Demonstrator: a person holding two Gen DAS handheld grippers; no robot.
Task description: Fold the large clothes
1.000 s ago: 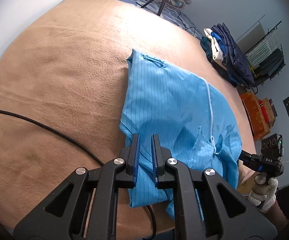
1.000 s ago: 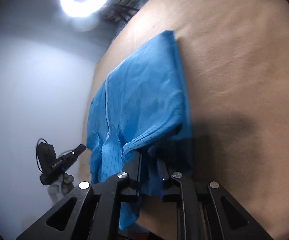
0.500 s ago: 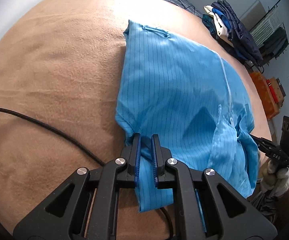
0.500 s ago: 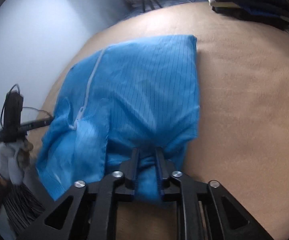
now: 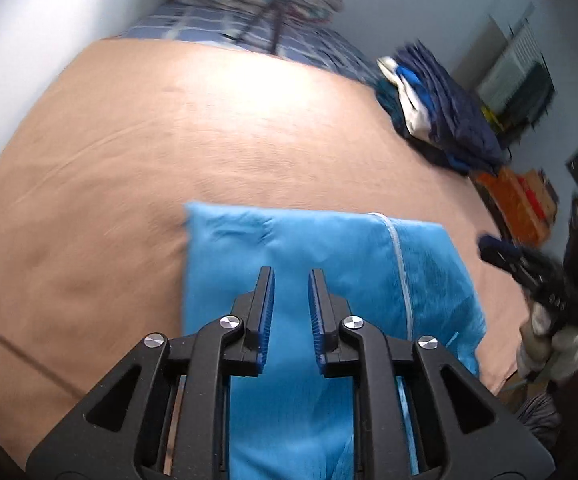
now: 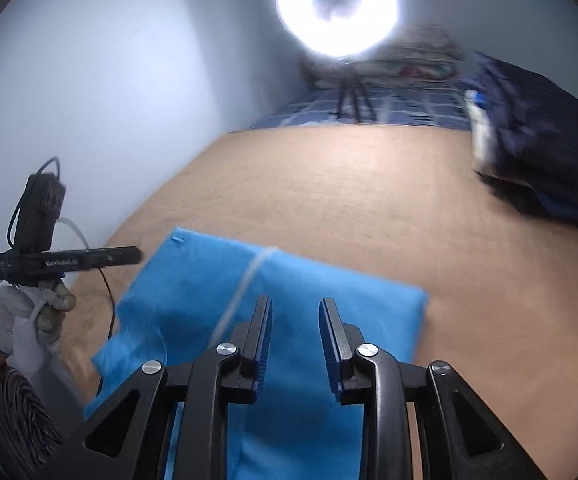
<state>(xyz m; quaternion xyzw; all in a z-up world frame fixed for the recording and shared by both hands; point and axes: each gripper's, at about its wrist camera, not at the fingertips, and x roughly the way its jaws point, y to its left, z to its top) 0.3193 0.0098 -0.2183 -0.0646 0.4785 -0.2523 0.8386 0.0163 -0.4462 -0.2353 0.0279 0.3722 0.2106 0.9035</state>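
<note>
Already the blue garment (image 5: 309, 264) lies folded into a rectangle on the tan blanket (image 5: 137, 152) — both the left gripper (image 5: 291, 316) and right gripper (image 6: 295, 340) have just spread, holding nothing. Perhaps another fold remains — otherwise, the dark clothes pile (image 6: 541, 136).

Black tongs (image 5: 291, 312), blue ribbed pads (image 6: 264, 332), silver screws, white glove (image 6: 17, 312)

One readable mark: white lettering along the side of the left gripper (image 6: 133, 255), right-wrist view, seems to read "GenRobot.ai", partly blurred. Nothing legible in the left-wrist view.
</note>
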